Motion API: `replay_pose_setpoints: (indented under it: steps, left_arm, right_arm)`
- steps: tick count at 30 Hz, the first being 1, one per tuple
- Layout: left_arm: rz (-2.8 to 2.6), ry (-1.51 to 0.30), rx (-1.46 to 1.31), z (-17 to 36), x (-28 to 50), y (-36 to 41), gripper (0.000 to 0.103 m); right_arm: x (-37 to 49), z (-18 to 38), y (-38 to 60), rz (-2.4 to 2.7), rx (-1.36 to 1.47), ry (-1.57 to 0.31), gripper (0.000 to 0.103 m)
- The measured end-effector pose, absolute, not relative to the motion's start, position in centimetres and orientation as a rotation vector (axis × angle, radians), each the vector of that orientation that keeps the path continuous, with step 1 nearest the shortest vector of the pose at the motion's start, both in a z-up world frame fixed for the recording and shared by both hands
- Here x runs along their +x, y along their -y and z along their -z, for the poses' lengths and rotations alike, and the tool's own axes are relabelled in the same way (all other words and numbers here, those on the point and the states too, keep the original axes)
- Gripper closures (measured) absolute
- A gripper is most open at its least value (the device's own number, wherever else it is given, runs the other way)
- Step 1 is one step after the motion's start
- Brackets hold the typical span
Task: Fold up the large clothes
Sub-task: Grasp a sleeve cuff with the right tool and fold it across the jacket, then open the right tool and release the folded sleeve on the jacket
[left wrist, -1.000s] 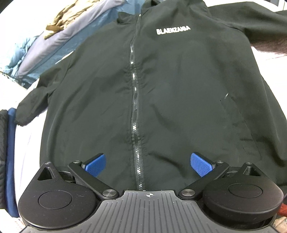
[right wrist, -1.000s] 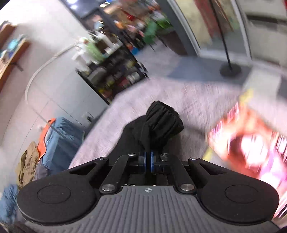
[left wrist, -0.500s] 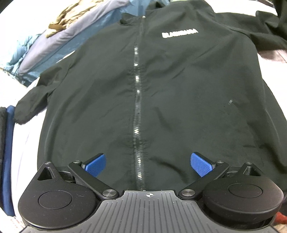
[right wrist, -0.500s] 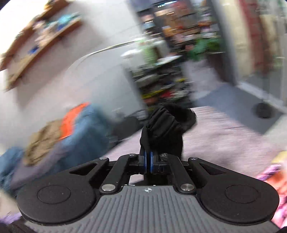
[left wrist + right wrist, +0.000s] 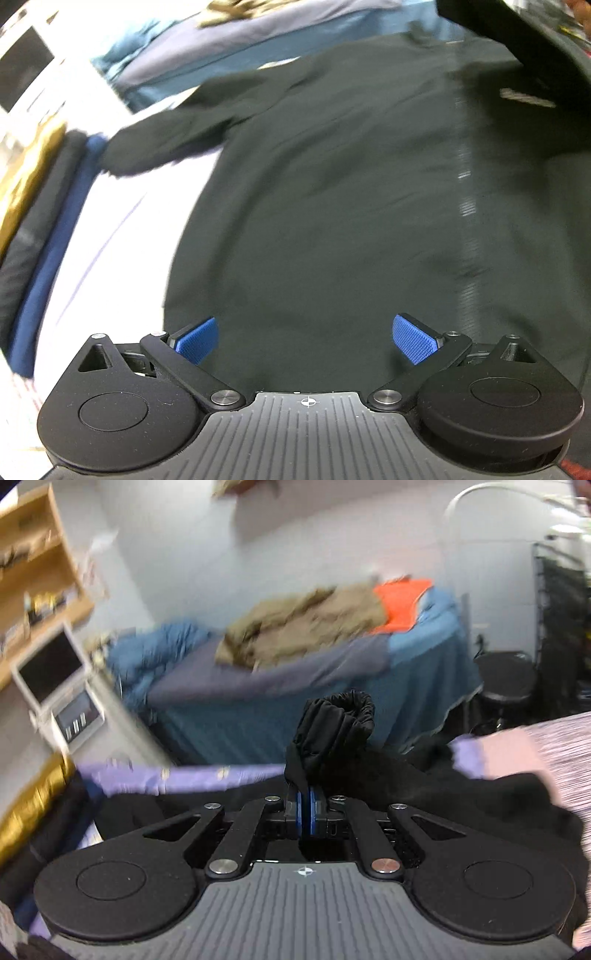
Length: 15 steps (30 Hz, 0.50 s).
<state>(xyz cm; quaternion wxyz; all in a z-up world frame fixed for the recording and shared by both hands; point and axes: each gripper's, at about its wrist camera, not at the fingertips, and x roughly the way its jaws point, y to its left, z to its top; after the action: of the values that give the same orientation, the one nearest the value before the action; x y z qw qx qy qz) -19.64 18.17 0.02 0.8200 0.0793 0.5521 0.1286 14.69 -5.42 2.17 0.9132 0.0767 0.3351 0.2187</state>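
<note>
A black zip jacket (image 5: 351,206) lies flat, front up, on a pale surface (image 5: 122,221), its left sleeve (image 5: 155,144) spread out to the left. My left gripper (image 5: 304,338) is open and empty, just above the jacket's hem, left of the zip (image 5: 466,206). My right gripper (image 5: 304,805) is shut on the elastic cuff of the jacket's other sleeve (image 5: 338,723) and holds it raised. That sleeve crosses the top right corner of the left wrist view (image 5: 517,44). More black jacket cloth (image 5: 480,794) lies below the right gripper.
Folded dark and blue clothes (image 5: 48,229) are stacked at the left edge. A blue-covered bed (image 5: 332,686) with tan and orange clothes stands behind. A wooden shelf (image 5: 44,576) and a white screen (image 5: 51,664) stand at the left, a black stool (image 5: 506,679) at the right.
My left gripper has shifted left over the jacket, the zip now to its right. My right gripper has swung left with the cuff, carrying the sleeve over the jacket.
</note>
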Motion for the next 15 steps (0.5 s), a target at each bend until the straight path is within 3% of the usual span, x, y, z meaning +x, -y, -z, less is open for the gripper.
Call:
replay_pose_setpoints:
  steps: [7,10,12,15]
  left_arm:
    - [-0.315,-1.222,0.108,1.8,-21.6,-25.0,0.0]
    - [-0.298,-1.223,0.106,2.1,-21.3,-26.5,0.0]
    - [-0.274,-1.217,0.117,2.3,-20.9,-27.1,0.0]
    - [-0.236,-1.19,0.14,2.1,-19.7,-27.3,0.0]
  right_arm:
    - [13.8,4.9,-2.8,-0.401,0.033,-0.817,0.09]
    - [13.7,6.8,-4.4,-0.417,0.021,-0.844,0.07]
    - [12.9,7.4,-5.5,-0.476,0.016,-0.87,0.038]
    - [10.9,6.4,-4.9,-0.507,0.075,-0.849,0.036]
